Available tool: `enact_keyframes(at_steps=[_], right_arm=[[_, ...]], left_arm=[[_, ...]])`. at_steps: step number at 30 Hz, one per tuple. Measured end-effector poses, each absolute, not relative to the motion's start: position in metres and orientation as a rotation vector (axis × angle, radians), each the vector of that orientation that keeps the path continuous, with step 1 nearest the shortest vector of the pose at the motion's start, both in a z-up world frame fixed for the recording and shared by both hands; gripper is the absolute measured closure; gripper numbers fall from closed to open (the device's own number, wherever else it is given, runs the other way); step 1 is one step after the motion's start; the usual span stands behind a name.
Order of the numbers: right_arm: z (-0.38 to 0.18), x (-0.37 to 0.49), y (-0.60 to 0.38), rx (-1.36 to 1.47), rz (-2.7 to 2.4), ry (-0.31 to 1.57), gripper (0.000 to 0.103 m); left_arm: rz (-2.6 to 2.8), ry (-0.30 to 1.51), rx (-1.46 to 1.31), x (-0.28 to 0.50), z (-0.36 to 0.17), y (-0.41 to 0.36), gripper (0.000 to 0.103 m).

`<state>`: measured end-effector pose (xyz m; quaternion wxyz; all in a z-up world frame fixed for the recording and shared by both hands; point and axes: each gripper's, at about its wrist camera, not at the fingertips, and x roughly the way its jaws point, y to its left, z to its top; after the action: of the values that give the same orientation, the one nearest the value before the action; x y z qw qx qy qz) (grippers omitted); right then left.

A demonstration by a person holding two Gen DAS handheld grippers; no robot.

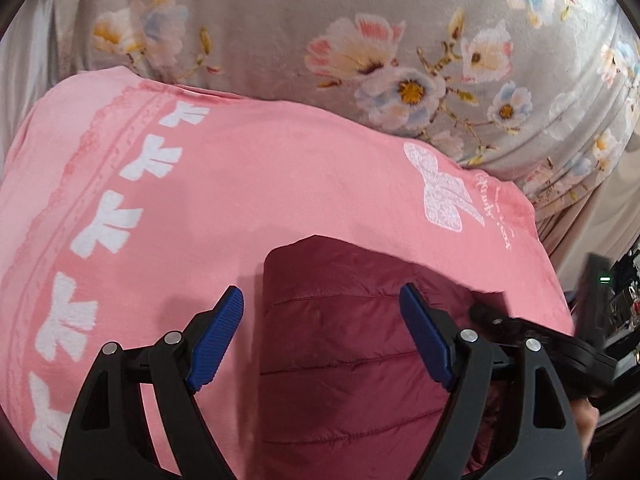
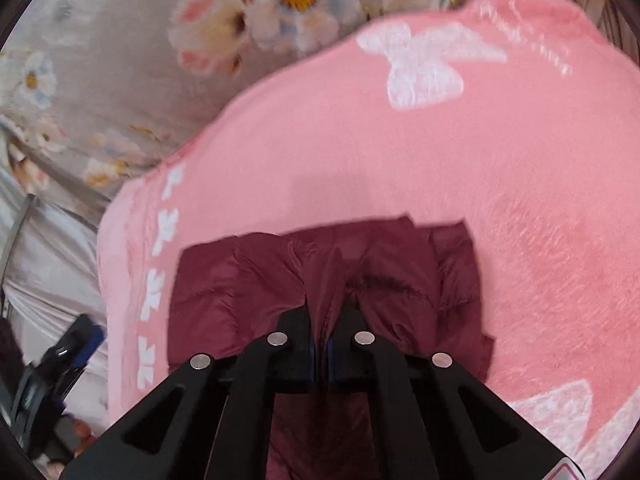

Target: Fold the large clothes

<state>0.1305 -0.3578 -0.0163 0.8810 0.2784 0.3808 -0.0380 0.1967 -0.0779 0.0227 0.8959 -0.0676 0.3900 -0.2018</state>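
**Status: 2 Grippers over a Quilted Jacket on a Pink Blanket**

Grey floral bedding (image 1: pixel 280 12) fills the background in both wrist views. On it lies a pink blanket (image 1: pixel 280 184) printed with a column of white bow shapes along its left side and 1 larger white bow (image 1: pixel 438 188) near its far right corner, with cursive lettering just beside that bow.

From the left wrist view I see the left gripper (image 1: pixel 322 336) pointing down at the blanket with its jaws standing wide apart. Its blue ribbed pads (image 1: pixel 218 340) are both fully exposed, and neither pad presses on anything. The maroon quilted jacket (image 1: pixel 352 320) lies on the pink blanket, showing below and between the open jaws; its far edge forms a blunt corner against the pink. I cannot tell whether the pads touch the fabric under them. At the right edge of this view, part of the other gripper's black body overlaps the jacket's right side.

From the right wrist view I see the right gripper (image 2: pixel 320 344) with its jaws closed together. A pinched ridge of the maroon jacket rises between them, so this gripper has hold of the jacket fabric. The jacket bunches in folds just ahead of the jaws. At the lower left edge, the left gripper shows blurred, over pale sheeting.
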Motion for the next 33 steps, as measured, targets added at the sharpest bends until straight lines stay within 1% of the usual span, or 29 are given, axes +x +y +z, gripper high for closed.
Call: enact_keyframes(at_steps=[1, 4, 6, 10, 14, 17, 19, 22, 27, 33], right_arm=[[-0.009, 0.117, -0.363, 0.565, -0.103, 0.756, 0.101], [-0.005, 0.098, -0.374, 0.528, -0.171, 0.722, 0.101], [-0.015, 0.096, -0.38, 0.495, -0.213, 0.742, 0.101], [-0.046, 0.1, -0.389, 0.526, -0.23, 0.797, 0.101], [-0.068, 0.106, -0.391, 0.518, -0.265, 0.811, 0.101], [-0.081, 0.109, -0.392, 0.525, -0.262, 0.811, 0.101], [-0.089, 0.11, -0.391, 0.523, -0.26, 0.809, 0.1], [-0.099, 0.111, -0.389, 0.518, -0.259, 0.796, 0.1], [-0.109, 0.111, -0.384, 0.478, -0.275, 0.766, 0.101], [-0.114, 0.109, -0.383, 0.479, -0.278, 0.738, 0.101]], left_arm=[[-0.427, 0.81, -0.122, 0.198, 0.02, -0.087, 0.025], [-0.447, 0.816, -0.08, 0.201, 0.013, -0.111, 0.025], [-0.466, 0.84, -0.065, 0.205, 0.004, -0.131, 0.025], [-0.475, 0.9, -0.024, 0.216, -0.019, -0.165, 0.025], [-0.455, 0.941, -0.005, 0.225, -0.043, -0.179, 0.025], [-0.431, 0.921, 0.021, 0.225, -0.055, -0.181, 0.021], [-0.424, 0.906, 0.035, 0.224, -0.06, -0.183, 0.016], [-0.413, 0.875, 0.059, 0.221, -0.068, -0.186, 0.01], [-0.394, 0.84, 0.093, 0.219, -0.075, -0.193, 0.006], [-0.371, 0.805, 0.124, 0.215, -0.081, -0.198, 0.005]])
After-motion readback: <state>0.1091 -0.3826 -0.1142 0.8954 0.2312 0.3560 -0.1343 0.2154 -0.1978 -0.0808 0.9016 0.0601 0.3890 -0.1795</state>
